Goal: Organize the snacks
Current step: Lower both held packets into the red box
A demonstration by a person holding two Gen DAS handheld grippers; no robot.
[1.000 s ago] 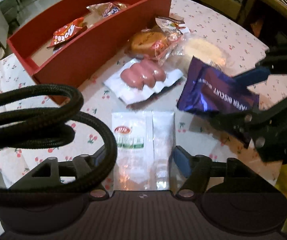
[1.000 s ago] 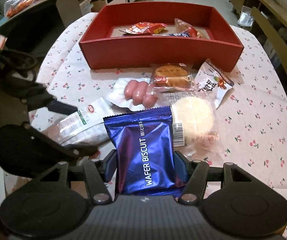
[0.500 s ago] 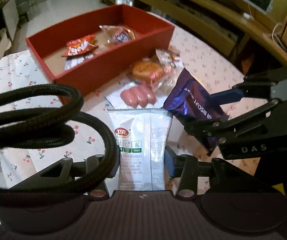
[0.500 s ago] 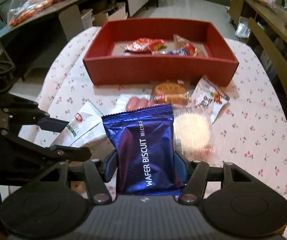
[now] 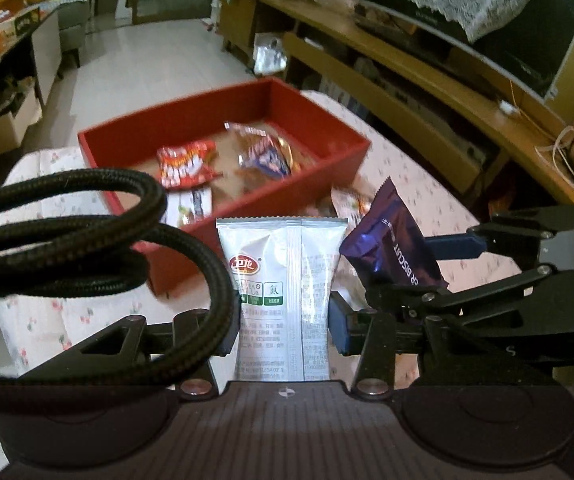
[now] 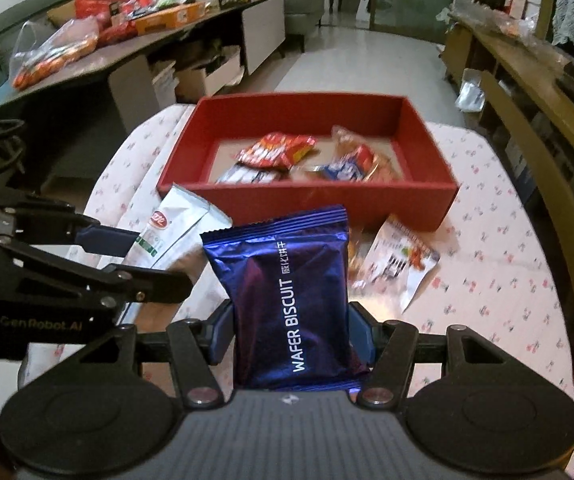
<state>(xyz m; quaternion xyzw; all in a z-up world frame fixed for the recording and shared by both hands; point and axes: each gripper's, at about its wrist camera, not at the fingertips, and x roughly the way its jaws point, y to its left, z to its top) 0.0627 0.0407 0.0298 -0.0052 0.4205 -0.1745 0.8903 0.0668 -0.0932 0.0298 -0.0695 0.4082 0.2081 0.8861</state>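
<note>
A table under a pale cloth printed with small red cherries fills the middle of both views. On it, in the upper centre of each frame, sits a rectangular red open-topped box; several crinkled snack packets lie on its floor, among them a red-and-white packet toward the left and a brown, blue and red one to its right.

In the right wrist view, the right gripper at lower centre pinches a glossy blue-purple foil packet lettered WAFER BISCUIT by its sides, the packet standing upright in front of the box's near wall. The same packet shows at right of centre in the left wrist view, tilted.

In the left wrist view, the left gripper at lower centre is clamped on a white plastic sachet with a red oval logo and green squares, which stands upright before the box. From the right wrist view this sachet appears at left of centre.

A white printed wrapper lies flat on the cloth just right of the blue packet, near the box's front corner. A black braided cable loops across the left of the left wrist view.
</note>
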